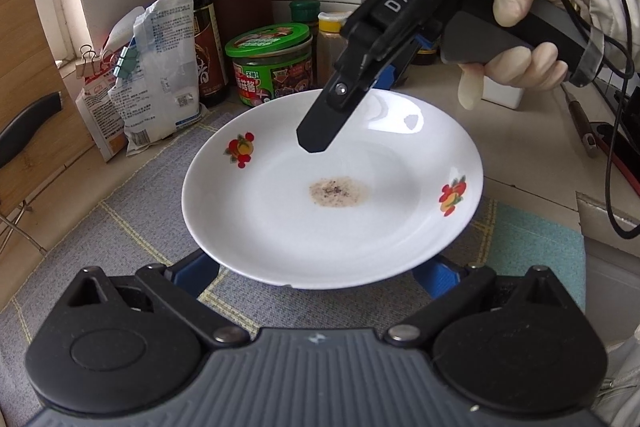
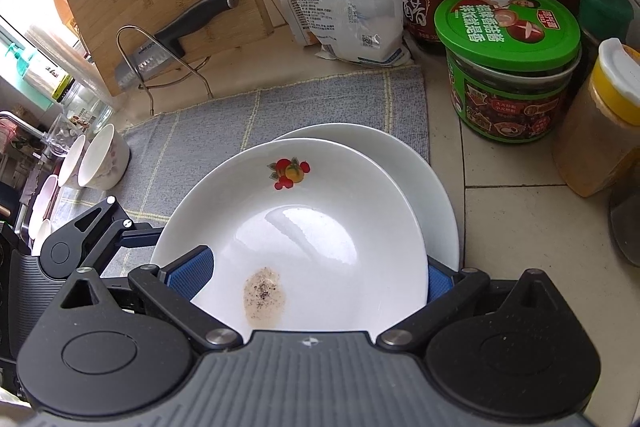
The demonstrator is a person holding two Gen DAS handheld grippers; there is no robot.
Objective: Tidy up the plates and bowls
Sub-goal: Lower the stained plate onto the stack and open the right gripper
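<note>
Blue pads of the left gripper spread apart under the fruit-print plate at frame centre, while the right gripper reaches in from upper right. From the right wrist, the right gripper's pads straddle that plate, whether clamped I cannot tell; it overlaps a plain plate on the grey mat, bowls at left.

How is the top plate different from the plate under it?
The top plate has fruit pictures and a speckled brown smear; the lower plate shows neither on its visible rim. The top plate sits between the right gripper's fingers; the lower plate lies beneath, mostly hidden. Both are white and round.
</note>
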